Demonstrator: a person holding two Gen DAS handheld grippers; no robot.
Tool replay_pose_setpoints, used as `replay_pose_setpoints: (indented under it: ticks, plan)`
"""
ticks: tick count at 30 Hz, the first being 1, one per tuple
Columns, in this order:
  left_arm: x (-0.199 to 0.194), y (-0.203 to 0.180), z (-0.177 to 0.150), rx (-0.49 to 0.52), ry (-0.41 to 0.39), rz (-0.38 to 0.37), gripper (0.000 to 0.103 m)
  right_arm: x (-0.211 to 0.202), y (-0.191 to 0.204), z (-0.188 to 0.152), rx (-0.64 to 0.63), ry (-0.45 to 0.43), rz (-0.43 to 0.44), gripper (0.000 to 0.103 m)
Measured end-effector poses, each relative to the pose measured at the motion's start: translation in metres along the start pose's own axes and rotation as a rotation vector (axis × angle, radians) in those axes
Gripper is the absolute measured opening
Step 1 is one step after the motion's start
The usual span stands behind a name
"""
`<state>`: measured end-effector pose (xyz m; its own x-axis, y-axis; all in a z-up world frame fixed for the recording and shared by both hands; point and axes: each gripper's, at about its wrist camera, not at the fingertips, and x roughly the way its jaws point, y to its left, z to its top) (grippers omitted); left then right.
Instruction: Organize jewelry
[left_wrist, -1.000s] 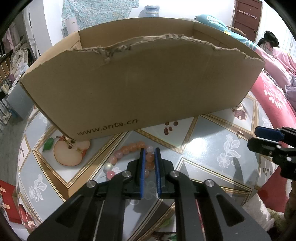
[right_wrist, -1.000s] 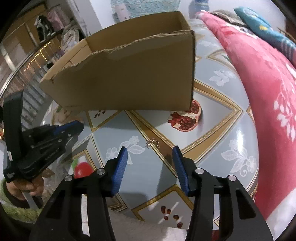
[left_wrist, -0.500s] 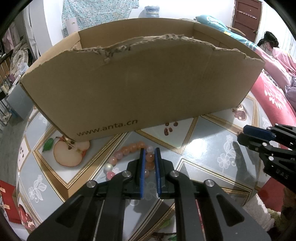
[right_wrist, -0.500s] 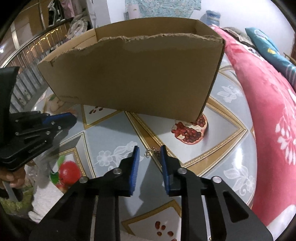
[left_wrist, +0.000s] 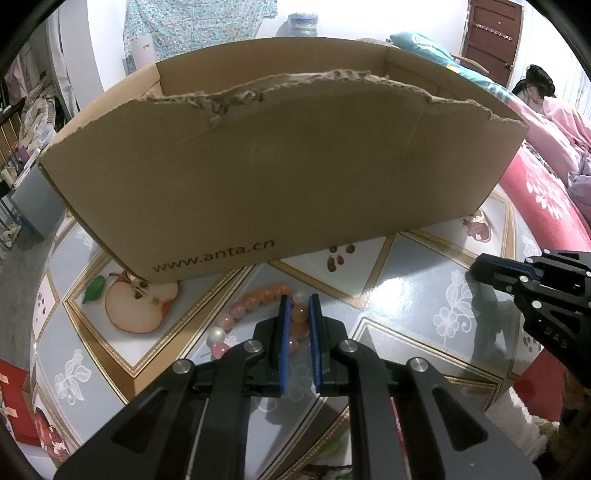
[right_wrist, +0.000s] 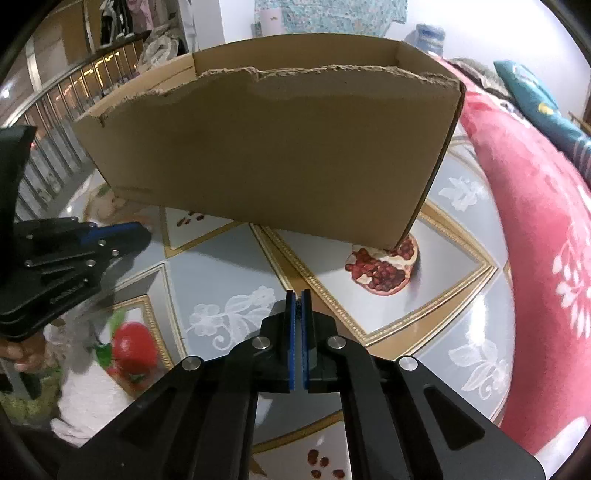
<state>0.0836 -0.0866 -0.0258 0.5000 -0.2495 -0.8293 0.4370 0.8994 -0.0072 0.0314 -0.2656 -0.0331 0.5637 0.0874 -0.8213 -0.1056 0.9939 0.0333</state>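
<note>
Left gripper (left_wrist: 298, 306) was clamped on the beaded bracelet (left_wrist: 258, 301): blue pads pinched the orange beads on its near-right arc, the rest of the loop trailing left on the tabletop (left_wrist: 406, 295), just in front of the cardboard box (left_wrist: 280, 177). My read: the grip sat on one side of the loop so the string could hang free once lifted toward the box, the likely drop spot.

Right gripper (right_wrist: 297, 301) had its pads pressed nearly flat together, further toward the tabletop's right edge, short of the box's near-right corner. A dark speck showed in the slit between the pads, possibly a small chain or earring, but I couldn't tell what it was or whether it was actually gripped. In the left wrist view that tool showed only side-on at the frame edge, no help.

Hidden or unclear:
- Box interior: the torn front wall blocked both cameras, so contents unknown.
- Bracelet's near arc ran under the left fingers (left_wrist: 282, 332), so a clasp or gap couldn't be checked.
- A hand (right_wrist: 22, 354) on the left tool was cut off at frame edge.
</note>
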Motion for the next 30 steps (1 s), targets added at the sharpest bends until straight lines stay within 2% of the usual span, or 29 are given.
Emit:
replay_pose_setpoints:
  ticks: [7, 12, 19, 30]
  plan:
    - [0.000, 0.000, 0.000, 0.000, 0.000, 0.001, 0.009, -0.016, -0.013, -0.004, 0.059, -0.012, 0.113, 0.001]
    - [0.000, 0.001, 0.000, 0.000, 0.000, 0.001, 0.009, -0.026, -0.044, 0.000, 0.192, -0.036, 0.209, 0.001]
    - [0.000, 0.001, 0.000, 0.000, 0.000, 0.000, 0.009, -0.033, -0.041, 0.005, 0.220, -0.050, 0.248, 0.001]
    - [0.000, 0.000, 0.000, 0.000, 0.000, 0.000, 0.009, -0.019, -0.019, 0.003, 0.172, -0.017, 0.234, 0.001]
